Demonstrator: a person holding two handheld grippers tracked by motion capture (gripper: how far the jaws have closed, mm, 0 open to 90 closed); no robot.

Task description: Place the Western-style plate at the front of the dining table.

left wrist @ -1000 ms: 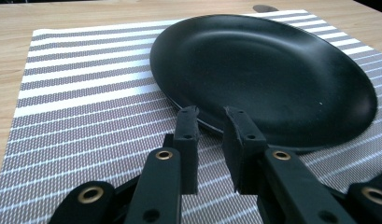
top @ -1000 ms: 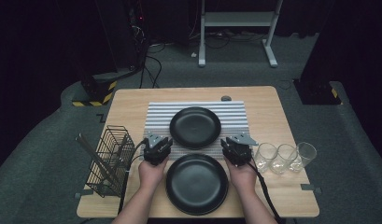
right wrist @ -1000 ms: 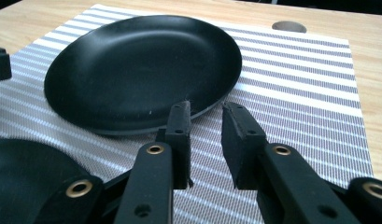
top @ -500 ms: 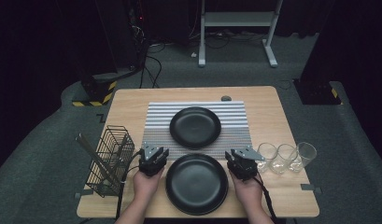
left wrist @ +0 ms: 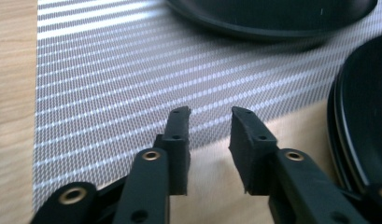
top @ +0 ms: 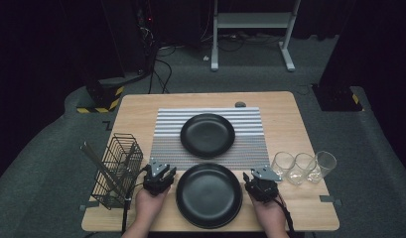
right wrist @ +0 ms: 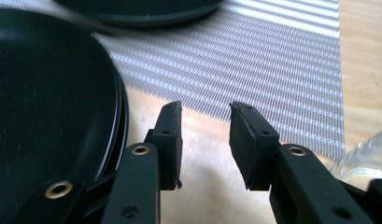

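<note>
High view: near plate [top: 209,194] sits on the bench [top: 141,116] at its near edge, just short of the striped mat [top: 166,139]. Far plate [top: 207,134] is centred on the mat. Left hand-held gripper [top: 161,173] is just left of the near plate's rim, right hand-held gripper [top: 260,179] just right of it. Both are spread with nothing between the jaws; they've just been opening. The gripper views agree: bare wood and mat beyond the fingertips, plate rim off to the side, and that rim looks doubled, maybe a stack.

Judgement: near plate is set down and released, so that step looks done. Left over, probably the three glasses [top: 304,167] at the right and the wire caddy [top: 118,168] at the left; neither touched.

Surface is pale wood, uncluttered. Room is dark, grey carpet, a metal stand [top: 250,29] and cables behind the bench.
</note>
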